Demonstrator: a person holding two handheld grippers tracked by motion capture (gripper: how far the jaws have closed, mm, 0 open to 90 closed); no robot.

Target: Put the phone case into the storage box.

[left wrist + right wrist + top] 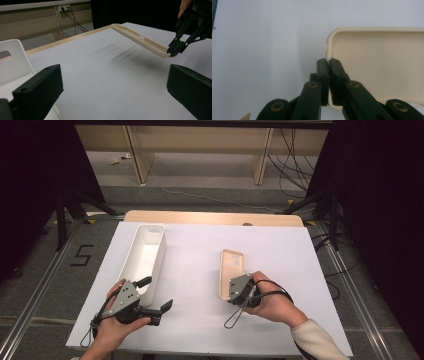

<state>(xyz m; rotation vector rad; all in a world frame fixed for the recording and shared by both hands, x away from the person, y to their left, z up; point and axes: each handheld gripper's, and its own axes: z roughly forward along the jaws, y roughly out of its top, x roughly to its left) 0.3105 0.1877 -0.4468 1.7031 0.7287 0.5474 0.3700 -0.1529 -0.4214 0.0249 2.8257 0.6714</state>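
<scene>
A beige lid (231, 267) lies lengthwise on the white sheet right of centre. My right gripper (225, 295) is shut on the rim of its near end. In the right gripper view the pads (323, 75) pinch the lid's (382, 67) side wall at a rounded corner. The left gripper view shows the lid (140, 40) tilted, with the end held by the right gripper (173, 52) raised and a shadow under it. A long white bin (161, 252) stands at the left. My left gripper (157, 294) is open at its near end with nothing between the jaws (112, 92).
The white sheet (200, 320) covers most of a wooden table (210, 217). The white bin's wall (12, 60) stands close on the left of the left gripper view. Black stands (65, 205) and floor cables (295, 165) flank the table.
</scene>
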